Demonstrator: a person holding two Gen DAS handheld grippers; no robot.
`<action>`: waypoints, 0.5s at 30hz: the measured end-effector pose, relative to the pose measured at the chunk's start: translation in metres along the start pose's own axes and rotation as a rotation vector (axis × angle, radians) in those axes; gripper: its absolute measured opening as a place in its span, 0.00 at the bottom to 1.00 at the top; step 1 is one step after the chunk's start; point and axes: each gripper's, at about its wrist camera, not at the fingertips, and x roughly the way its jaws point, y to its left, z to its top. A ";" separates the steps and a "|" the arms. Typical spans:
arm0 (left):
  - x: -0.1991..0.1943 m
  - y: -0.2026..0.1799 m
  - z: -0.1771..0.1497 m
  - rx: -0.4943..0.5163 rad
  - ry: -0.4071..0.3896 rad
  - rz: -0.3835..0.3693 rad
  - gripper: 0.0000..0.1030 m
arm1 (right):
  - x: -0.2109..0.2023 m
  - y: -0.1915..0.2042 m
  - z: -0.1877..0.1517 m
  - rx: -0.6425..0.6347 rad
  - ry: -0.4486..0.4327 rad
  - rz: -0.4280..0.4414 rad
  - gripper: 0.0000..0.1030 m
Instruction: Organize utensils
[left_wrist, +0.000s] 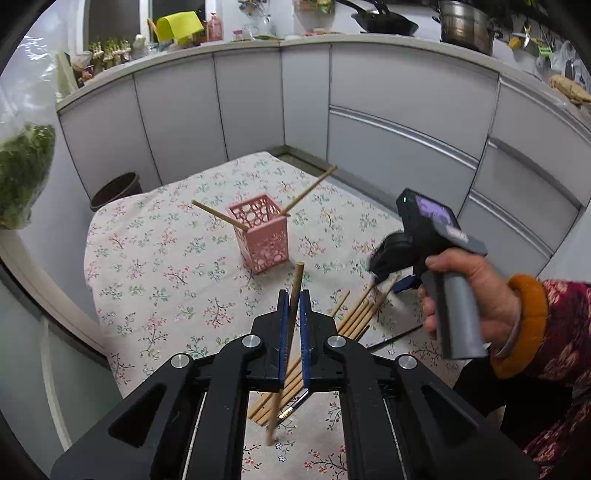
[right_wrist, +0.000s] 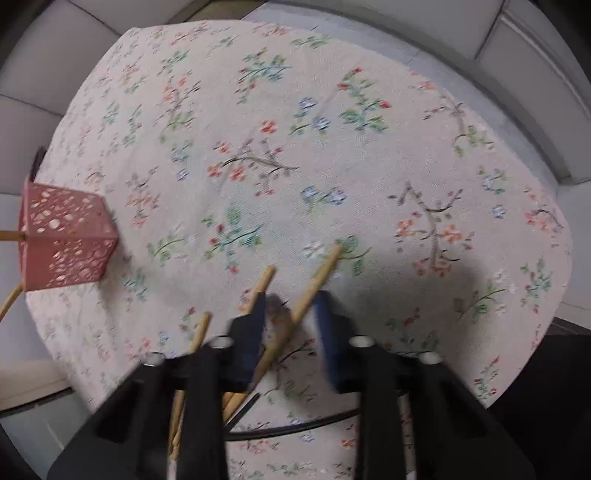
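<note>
Clamping one bamboo chopstick, left gripper hangs above loose bamboo chopsticks on floral tablecloth. Right gripper blurred there, grip unclear. Farther: pink perforated square holder, two chopsticks inside.

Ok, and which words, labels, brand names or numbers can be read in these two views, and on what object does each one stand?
No text can be read in either view.
Purple screen: glare, nothing legible.
Small label beside it: too small to read.
Gold mark on the dark chopstick: too small to read.
Pink bottle on the counter: too small to read.
</note>
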 end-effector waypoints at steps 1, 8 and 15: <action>-0.001 0.001 0.000 -0.008 -0.004 0.001 0.04 | 0.000 -0.004 -0.001 0.017 -0.011 0.021 0.13; -0.009 0.000 0.003 -0.095 -0.060 -0.013 0.04 | -0.013 -0.034 -0.001 -0.020 -0.054 0.225 0.10; -0.022 0.000 0.009 -0.218 -0.147 -0.011 0.04 | -0.082 -0.036 -0.026 -0.249 -0.317 0.324 0.09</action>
